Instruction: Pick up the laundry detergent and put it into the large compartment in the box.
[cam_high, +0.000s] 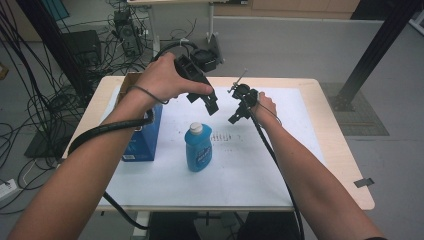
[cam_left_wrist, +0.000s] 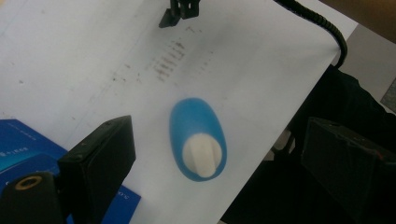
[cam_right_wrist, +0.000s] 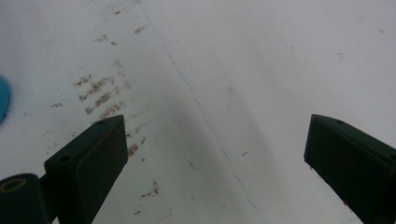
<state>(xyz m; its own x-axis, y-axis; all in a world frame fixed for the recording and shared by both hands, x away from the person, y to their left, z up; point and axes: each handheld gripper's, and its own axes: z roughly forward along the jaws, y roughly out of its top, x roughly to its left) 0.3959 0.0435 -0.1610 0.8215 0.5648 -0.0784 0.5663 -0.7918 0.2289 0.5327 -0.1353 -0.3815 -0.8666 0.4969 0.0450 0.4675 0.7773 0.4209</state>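
I hold the left gripper (cam_high: 212, 102) above the blue bottle (cam_high: 198, 148), jaws wide and empty; the blue box (cam_high: 142, 134) stands at the bottle's nine o'clock. My right gripper (cam_high: 239, 114), also wide, hangs over bare white sheet (cam_high: 280, 165) at two o'clock.

I can't read any text from here. The blue bottle (cam_high: 198, 148) has a label with lettering too blurred to make out, and the blue box (cam_high: 142, 138) carries small white print that's equally illegible.
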